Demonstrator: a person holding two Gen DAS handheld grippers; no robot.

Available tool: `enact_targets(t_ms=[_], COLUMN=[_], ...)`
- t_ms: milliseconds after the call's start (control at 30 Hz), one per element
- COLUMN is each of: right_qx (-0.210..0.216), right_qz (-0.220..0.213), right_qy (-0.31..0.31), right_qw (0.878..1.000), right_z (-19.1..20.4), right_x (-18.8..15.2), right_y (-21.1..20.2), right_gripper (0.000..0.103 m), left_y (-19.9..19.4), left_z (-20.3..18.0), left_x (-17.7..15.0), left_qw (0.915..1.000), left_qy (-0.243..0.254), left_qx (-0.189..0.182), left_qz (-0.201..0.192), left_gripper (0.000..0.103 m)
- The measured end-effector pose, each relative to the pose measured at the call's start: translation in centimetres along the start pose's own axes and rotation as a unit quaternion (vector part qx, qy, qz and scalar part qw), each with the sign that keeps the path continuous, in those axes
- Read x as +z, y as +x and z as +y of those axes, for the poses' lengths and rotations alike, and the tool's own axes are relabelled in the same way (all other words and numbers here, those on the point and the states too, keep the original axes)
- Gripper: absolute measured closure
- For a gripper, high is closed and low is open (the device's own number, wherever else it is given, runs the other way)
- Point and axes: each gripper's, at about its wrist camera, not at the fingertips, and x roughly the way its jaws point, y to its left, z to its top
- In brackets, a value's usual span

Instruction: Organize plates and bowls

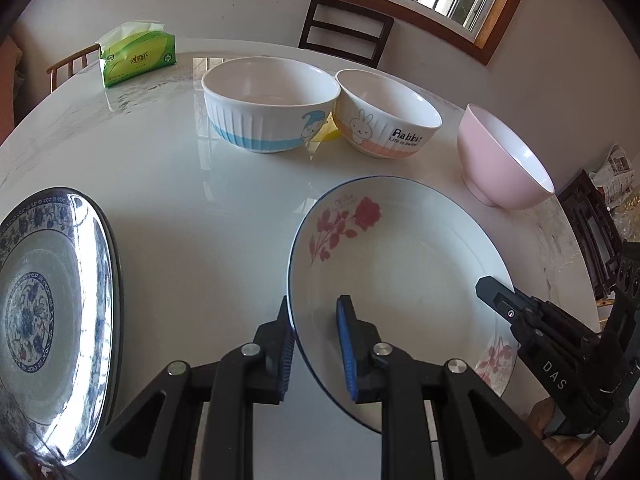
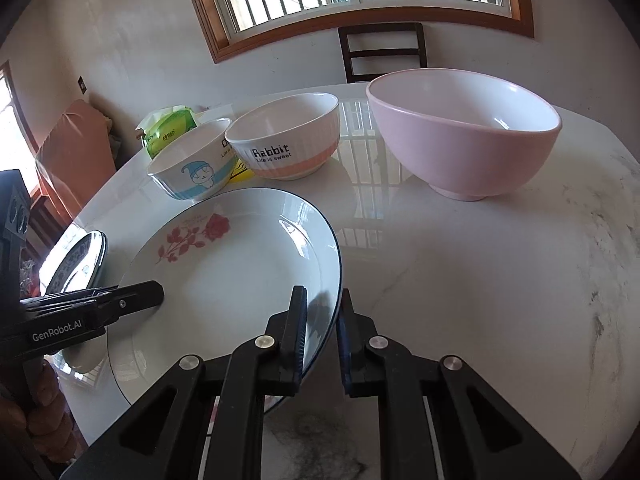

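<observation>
The rose plate (image 1: 404,280) sits low and centre-right in the left wrist view, low and centre-left in the right wrist view, and you hold it by two opposite parts of its rim. In the left wrist view its near-left rim runs between the fingers of your left gripper (image 1: 320,344), one blue pad outside the rim and one over the plate's face, closed down on the edge. In the right wrist view the right gripper (image 2: 322,336) pinches the plate's right rim the same way, its fingers drawn tight on the blue-lined edge. Neither hand is nearer; each already has its own side, so the plate lies straight ahead of both pairs of fingers, spanning the gap between them.

The move ahead, I judge, turns on where the blue-patterned plate (image 1: 48,320) lies: at the far left of the left wrist view, well apart from the rose plate across bare worktop (image 1: 192,208) (so the carry would run toward your left hand's side). Keep both rims level as you go.

Beyond the plate, toward the top of each frame, stand the blue-banded bowl (image 1: 272,104), the rabbit bowl (image 1: 386,116) touching it, and the pink bowl (image 2: 464,136) apart on the right. A tissue pack (image 1: 138,54) sits upper left.
</observation>
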Motion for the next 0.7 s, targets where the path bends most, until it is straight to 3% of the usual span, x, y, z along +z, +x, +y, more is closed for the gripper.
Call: enact_targets(t_ms=[300, 700], right_qx=[0.014, 0.031], right_qz=[0.004, 0.003], right_qy=[0.015, -0.004], right_qw=[1.000, 1.000], right_z=[0.8, 4.4], right_x=[-2.0, -2.4], right_y=[-1.9, -2.9], right_gripper=[0.089, 0.089], left_y=[-2.6, -6.5], left_z=[-0.2, 2.6], left_x=[-1.5, -2.4], left_qw=[0.9997, 0.9981], left_qy=[0.013, -0.003], left_qx=[0.019, 0.044], left_qz=[-0.012, -0.043], left_gripper=[0.083, 0.083])
